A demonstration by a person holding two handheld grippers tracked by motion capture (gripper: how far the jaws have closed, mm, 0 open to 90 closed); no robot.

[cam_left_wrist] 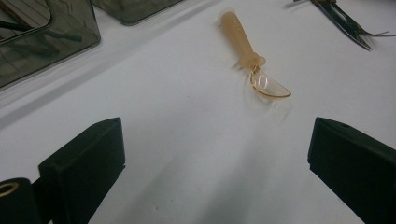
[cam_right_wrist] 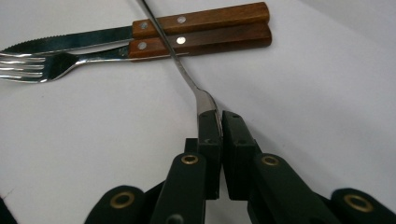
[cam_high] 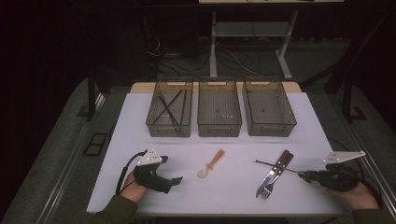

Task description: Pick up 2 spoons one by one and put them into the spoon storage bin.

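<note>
My right gripper (cam_high: 302,175) (cam_right_wrist: 219,122) is low over the table at the right, shut on the wide end of a thin metal utensil (cam_high: 276,166) (cam_right_wrist: 169,46). Its slim shaft lies across the wooden handles of a knife (cam_high: 275,168) (cam_right_wrist: 201,21) and a fork (cam_high: 266,189) (cam_right_wrist: 201,43), which lie side by side. My left gripper (cam_high: 175,179) (cam_left_wrist: 215,163) rests at the left front, jaws wide open with bare table between them. Ahead of it lies an orange plastic spoon (cam_high: 212,163) (cam_left_wrist: 247,51), untouched.
Three smoky see-through bins stand in a row at the back: the left bin (cam_high: 168,129) holds dark sticks, the middle bin (cam_high: 219,129) and the right bin (cam_high: 271,129) look bare. The white table (cam_high: 140,121) ends just before my hands.
</note>
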